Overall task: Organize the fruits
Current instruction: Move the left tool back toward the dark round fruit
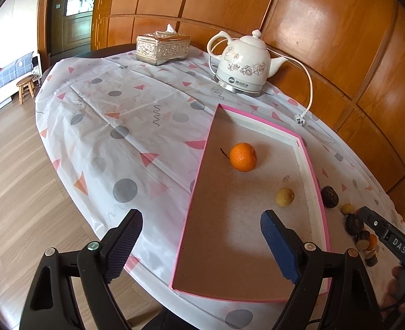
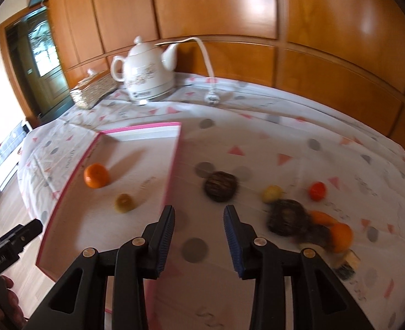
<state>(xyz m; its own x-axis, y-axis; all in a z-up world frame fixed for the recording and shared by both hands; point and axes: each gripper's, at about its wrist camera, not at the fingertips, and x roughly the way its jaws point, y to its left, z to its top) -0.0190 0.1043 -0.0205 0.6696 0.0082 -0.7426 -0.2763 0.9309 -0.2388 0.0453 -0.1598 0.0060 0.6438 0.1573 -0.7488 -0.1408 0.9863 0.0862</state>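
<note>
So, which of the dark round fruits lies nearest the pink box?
The dark fruit lying alone just outside the pink box; the other dark ones sit farther right in the pile.

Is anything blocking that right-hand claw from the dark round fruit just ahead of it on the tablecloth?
Nothing visible does. Only bare patterned tablecloth lies between the open, empty right gripper and the dark brown wrinkled round fruit. The pink-rimmed cardboard tray stands to the fruit's left, off that line.
</note>
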